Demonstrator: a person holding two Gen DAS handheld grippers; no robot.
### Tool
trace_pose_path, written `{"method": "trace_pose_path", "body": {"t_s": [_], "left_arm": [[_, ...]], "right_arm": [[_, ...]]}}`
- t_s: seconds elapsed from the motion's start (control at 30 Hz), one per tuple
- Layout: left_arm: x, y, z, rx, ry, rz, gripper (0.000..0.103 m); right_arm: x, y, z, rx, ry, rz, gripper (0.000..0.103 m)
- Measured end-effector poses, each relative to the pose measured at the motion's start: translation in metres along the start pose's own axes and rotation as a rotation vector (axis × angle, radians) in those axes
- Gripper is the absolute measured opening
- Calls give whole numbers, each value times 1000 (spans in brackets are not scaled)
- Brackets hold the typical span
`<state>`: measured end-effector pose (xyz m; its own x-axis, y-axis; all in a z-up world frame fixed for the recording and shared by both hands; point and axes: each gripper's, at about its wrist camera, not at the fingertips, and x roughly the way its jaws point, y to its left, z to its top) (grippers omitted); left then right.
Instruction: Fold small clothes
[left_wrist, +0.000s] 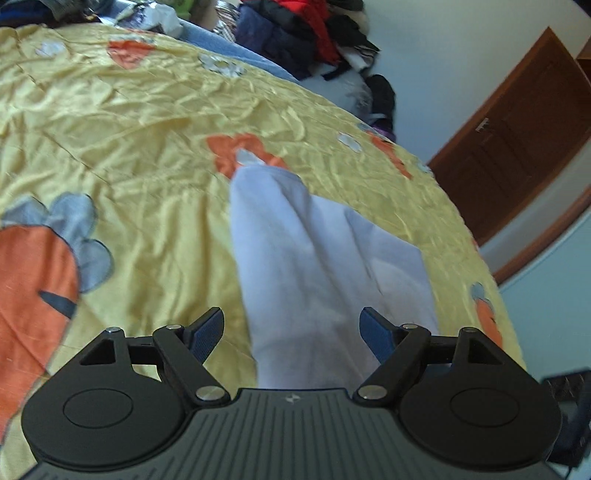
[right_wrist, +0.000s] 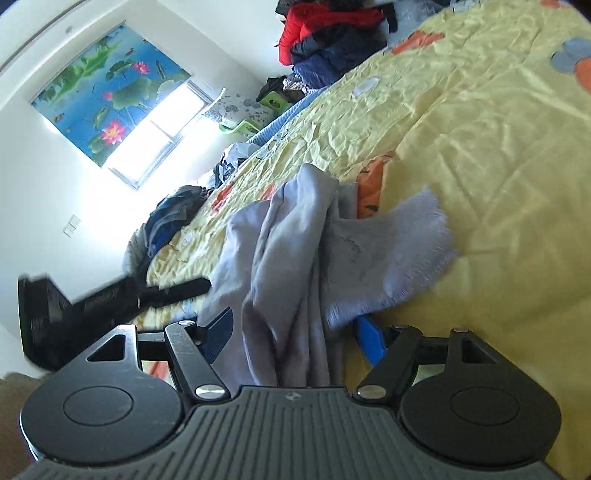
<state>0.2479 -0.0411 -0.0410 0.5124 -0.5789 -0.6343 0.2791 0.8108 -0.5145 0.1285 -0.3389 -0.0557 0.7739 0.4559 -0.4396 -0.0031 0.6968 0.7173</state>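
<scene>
While cloth (left_wrist: 295, 258) lies between, both grippers gape

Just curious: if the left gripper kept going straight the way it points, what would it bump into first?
Most likely the pale cloth lying between the open left gripper fingers, on the yellow bedspread. Depth is hard to judge.

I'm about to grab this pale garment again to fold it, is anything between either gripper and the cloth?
Nothing visible is in the way. The pale garment lies on the yellow bedspread and already runs between the open fingers of the left gripper and of the right gripper. The pads do not press on it.
</scene>
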Motion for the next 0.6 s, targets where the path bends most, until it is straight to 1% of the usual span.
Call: {"method": "trace_pose_path", "body": {"t_s": [0.1,0.27,0.33,0.37,0.4,0.43,0.47,0.5,0.53,0.6], "left_arm": [[7,3,-4,-20,-14,-29,81],[17,18,-2,-139,-48,-121,80],[19,18,-3,-149,-60,-130,79],[19,17,-4,-148,-71,-125,79],[18,15,-5,-142,-79,-110,72],[17,14,-7,-131,-85,-88,59],[17,13,-8,-118,-88,-64,50],[18,14,-8,-106,-87,-41,37],[18,15,-9,-102,-87,-36,30],[15,20,-9,-118,-95,-52,24]], "right_arm": [[15,-3,11,31,-4,17,72],[36,-3,26,32,-10,22,70],[44,-1,27,15,2,14,64],[47,0,28,8,7,6,57],[49,0,29,7,11,-2,47],[50,-2,29,15,15,-7,43],[51,-5,30,29,14,-4,39],[51,-9,30,51,11,4,34],[49,-12,29,70,5,10,33],[49,-15,27,90,-6,17,32]]}}
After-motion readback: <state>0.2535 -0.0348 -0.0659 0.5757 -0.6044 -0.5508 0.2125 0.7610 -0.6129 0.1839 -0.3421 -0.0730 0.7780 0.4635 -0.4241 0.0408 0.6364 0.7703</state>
